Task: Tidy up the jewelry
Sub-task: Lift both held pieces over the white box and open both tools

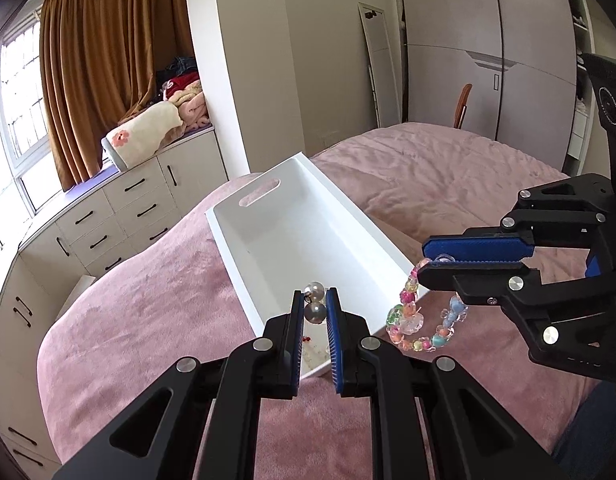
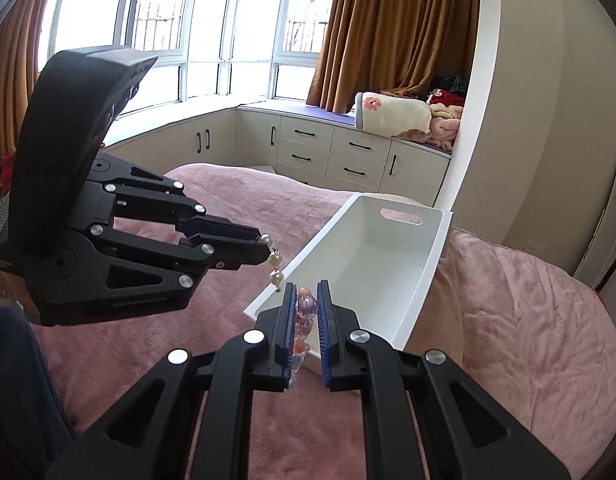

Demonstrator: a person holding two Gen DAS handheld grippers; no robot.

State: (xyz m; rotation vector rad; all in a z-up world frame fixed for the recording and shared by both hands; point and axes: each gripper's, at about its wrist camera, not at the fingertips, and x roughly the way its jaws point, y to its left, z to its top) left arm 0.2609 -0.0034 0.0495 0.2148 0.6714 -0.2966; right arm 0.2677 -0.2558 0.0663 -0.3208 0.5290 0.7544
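Your left gripper (image 1: pixel 314 308) clamps a pearl strand (image 1: pixel 315 307) and your right gripper (image 2: pixel 306 308) a beaded bracelet (image 1: pixel 422 320), each by a single bead, so either may slip before the white tray (image 1: pixel 336 216) ahead.

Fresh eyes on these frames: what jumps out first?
Two grippers, each pinching jewelry above the pink bed: the left gripper holds a pearl strand, the right gripper a dangling multicoloured bead bracelet. Just beyond them sits a white tray with handle cutouts.

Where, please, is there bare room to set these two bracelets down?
The white tray is bare along its far stretch, up to the handle slot; its near end already holds something small. The pink bedspread lies bare on both sides of the tray. It is crowded only by the near rim.
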